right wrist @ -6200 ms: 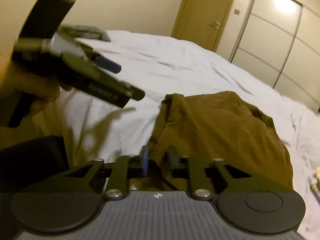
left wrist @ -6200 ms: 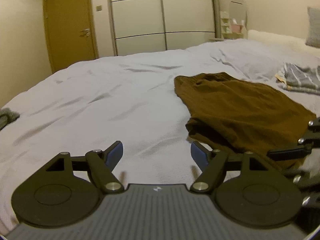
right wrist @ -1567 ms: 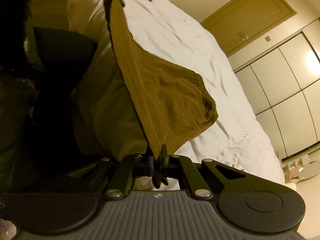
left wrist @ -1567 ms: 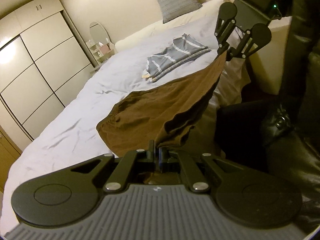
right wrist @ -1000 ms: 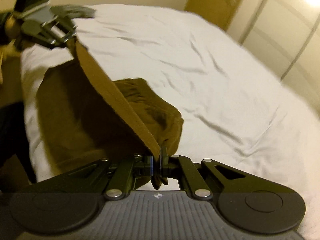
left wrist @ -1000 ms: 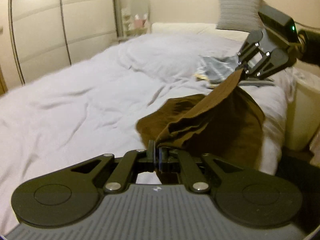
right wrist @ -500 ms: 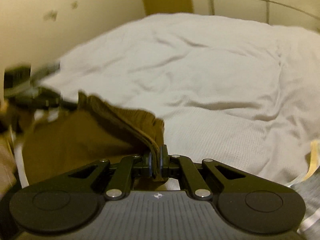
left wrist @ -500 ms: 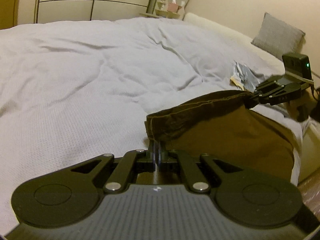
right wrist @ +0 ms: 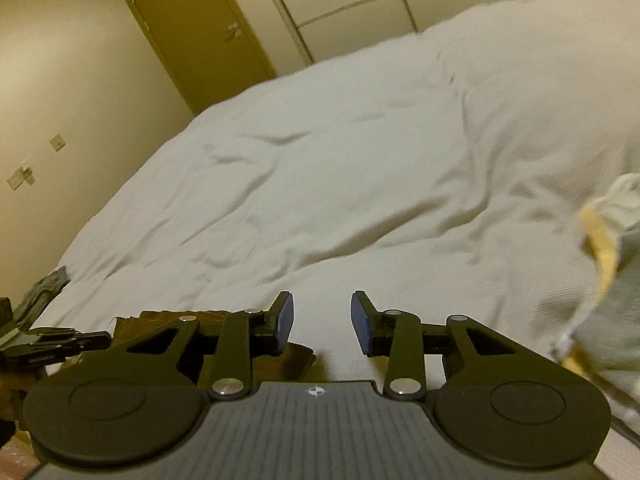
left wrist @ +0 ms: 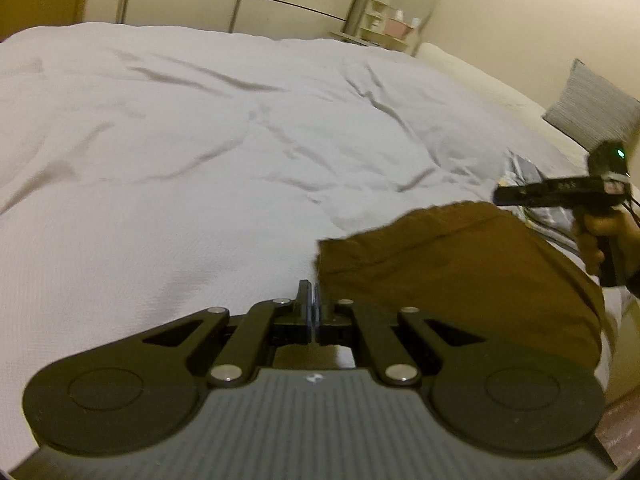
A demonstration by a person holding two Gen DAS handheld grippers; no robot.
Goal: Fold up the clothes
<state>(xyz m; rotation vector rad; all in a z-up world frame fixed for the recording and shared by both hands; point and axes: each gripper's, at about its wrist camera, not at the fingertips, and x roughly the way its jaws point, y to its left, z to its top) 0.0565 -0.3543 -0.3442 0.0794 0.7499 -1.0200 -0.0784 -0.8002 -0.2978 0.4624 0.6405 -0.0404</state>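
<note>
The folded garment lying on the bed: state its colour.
Plain brown garment, no pattern; it shows best in the left wrist view.

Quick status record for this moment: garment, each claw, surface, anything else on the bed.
garment: brown garment, lying folded over on the bed near its edge
left claw: shut, nothing visibly pinched, just beside the garment's corner
right claw: open, empty, over bare duvet
surface: white duvet, wrinkled
other items: striped grey clothing beyond the brown garment; grey pillow at the head of the bed
fold state: one fold laid down, both claws off the cloth
</note>
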